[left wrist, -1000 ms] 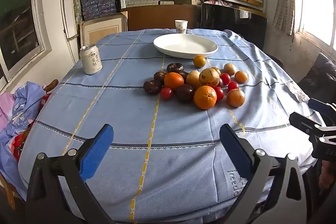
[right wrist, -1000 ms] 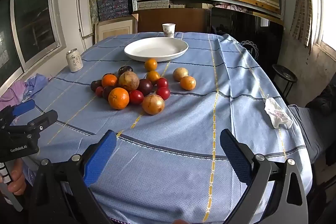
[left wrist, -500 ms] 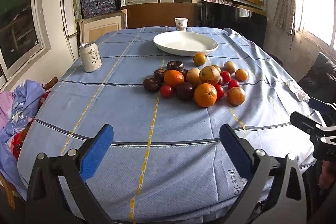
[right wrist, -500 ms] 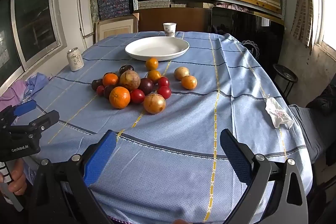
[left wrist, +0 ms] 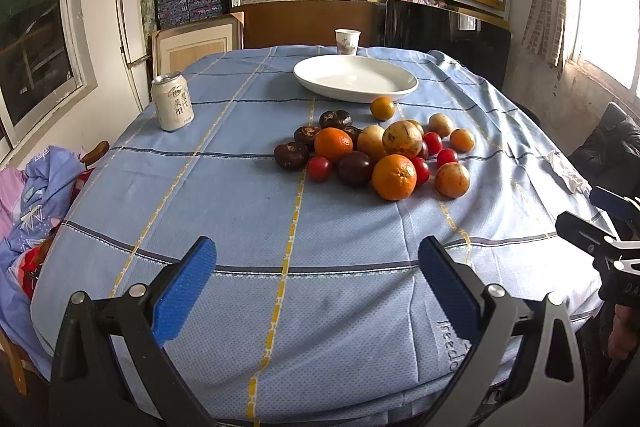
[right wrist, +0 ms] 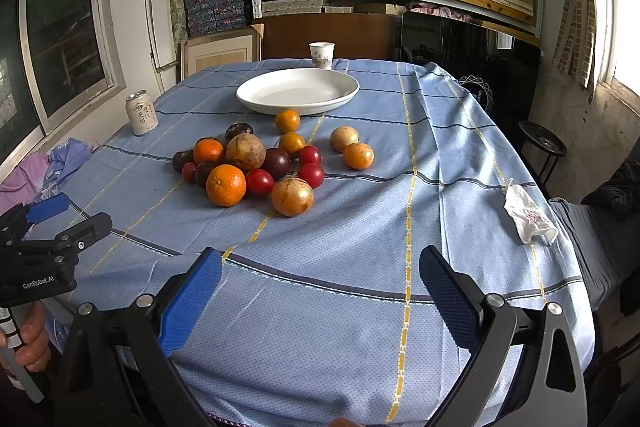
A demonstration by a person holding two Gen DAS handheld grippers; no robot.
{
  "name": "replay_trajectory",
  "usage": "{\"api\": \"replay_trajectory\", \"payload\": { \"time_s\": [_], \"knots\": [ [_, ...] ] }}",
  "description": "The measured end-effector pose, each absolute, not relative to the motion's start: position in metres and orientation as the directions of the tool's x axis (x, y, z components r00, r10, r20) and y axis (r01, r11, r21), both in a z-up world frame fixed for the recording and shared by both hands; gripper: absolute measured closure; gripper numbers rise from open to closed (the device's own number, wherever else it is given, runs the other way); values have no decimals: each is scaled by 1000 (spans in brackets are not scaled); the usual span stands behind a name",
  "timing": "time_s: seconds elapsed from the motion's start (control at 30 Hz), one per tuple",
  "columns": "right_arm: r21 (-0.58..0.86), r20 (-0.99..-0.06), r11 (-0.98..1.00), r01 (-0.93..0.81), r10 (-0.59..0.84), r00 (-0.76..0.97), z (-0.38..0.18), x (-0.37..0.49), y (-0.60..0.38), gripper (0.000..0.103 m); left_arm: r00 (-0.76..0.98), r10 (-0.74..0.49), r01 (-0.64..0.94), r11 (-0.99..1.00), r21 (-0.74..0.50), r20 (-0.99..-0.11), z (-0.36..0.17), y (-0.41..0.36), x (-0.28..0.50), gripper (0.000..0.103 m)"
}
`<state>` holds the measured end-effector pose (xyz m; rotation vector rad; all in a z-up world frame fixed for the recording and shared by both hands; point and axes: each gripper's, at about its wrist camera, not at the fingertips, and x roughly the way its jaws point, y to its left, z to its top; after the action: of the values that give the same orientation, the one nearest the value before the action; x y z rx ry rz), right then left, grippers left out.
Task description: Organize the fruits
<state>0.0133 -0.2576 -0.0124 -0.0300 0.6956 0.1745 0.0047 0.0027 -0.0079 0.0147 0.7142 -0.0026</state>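
Over the near edge of a blue checked tablecloth (left wrist: 248, 211): left gripper (left wrist: 316, 287) with jaws spread wide, empty; right gripper (right wrist: 320, 291) likewise wide apart, gripping nothing; bare cloth only between both and the fruit pile (left wrist: 376, 155). Fruit heaped mid-table, just short of the empty white plate (left wrist: 356, 77); large orange (left wrist: 394, 177) at the near side, touching a dark plum (left wrist: 354, 167) and small red fruits; one small orange (left wrist: 382, 108) apart, just beside the plate rim. Drink can (left wrist: 173, 101) upright toward the left edge, well clear of the pile; paper cup (left wrist: 347, 41) beyond the plate. From the right wrist only: crumpled white tissue (right wrist: 528, 215) near the right table edge, a black stool (right wrist: 542, 143) past it, a hand (right wrist: 34, 339) clasping the left gripper's handle. From the left wrist only: bundled purple-blue fabric (left wrist: 38, 187) at the left.
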Motion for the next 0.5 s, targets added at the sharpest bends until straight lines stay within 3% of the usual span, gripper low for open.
{"api": "replay_trajectory", "payload": {
  "time_s": [0.5],
  "knots": [
    [30, -641, 984, -173, 152, 753, -13, 13, -259, 3, 750, -3, 10, 1000, 8, -662, -10, 2, 5, 4]
  ]
}}
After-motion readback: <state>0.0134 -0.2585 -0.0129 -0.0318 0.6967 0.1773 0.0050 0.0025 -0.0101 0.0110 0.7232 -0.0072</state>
